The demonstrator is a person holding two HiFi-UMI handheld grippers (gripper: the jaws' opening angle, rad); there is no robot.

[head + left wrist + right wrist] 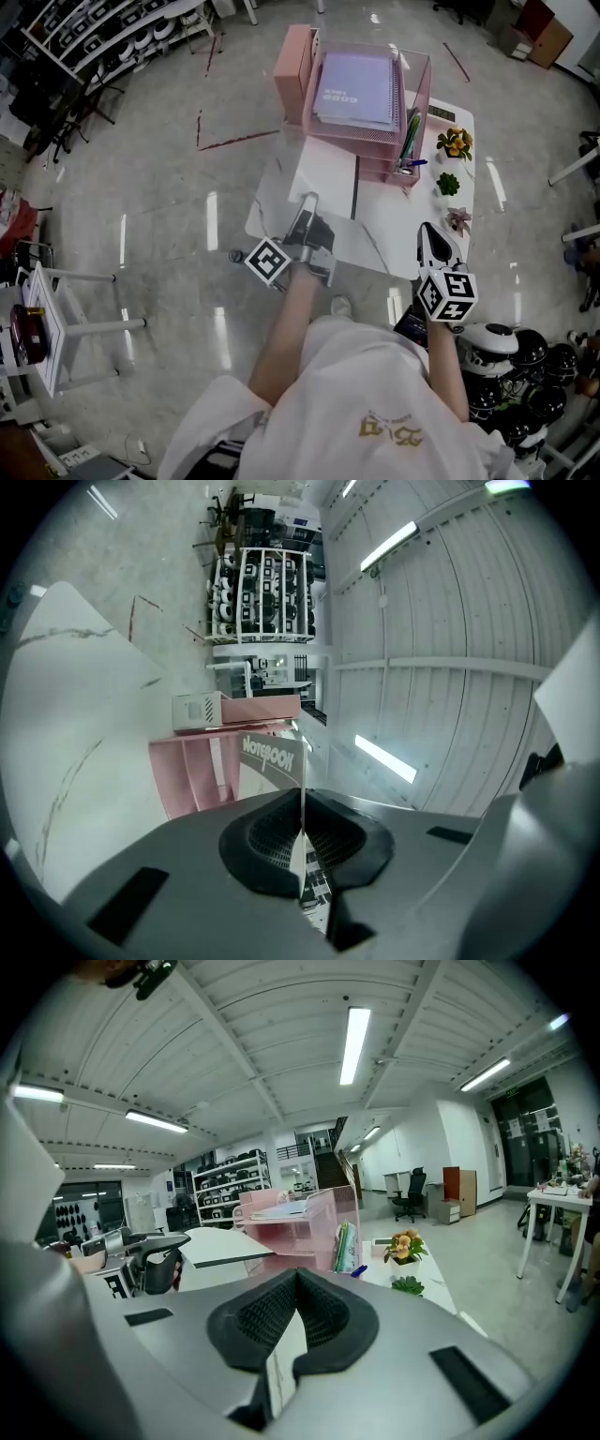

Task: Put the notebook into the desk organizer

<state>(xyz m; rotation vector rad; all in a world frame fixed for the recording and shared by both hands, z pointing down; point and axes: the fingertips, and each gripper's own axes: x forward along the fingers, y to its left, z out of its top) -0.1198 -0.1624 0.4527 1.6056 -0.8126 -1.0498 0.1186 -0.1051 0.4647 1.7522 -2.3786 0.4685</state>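
A white notebook (328,178) with a dark spine hovers flat over the white table (375,239), just in front of the pink desk organizer (422,94). My left gripper (307,201) is shut on its near edge. In the left gripper view the notebook (272,761) runs edge-on out of the closed left gripper (302,803), its printed cover facing the organizer (192,771). In the right gripper view the notebook (225,1246) and left gripper (155,1265) sit left of the organizer (309,1227). My right gripper (429,230) hangs over the table's right side, shut and empty (298,1279).
A purple notebook (356,89) lies on the organizer's top tray. Pens (411,141) stand in its right corner. Three small potted plants (455,142) line the table's right edge. Helmets (511,361) lie on the floor at right, and a white stand (56,319) is at left.
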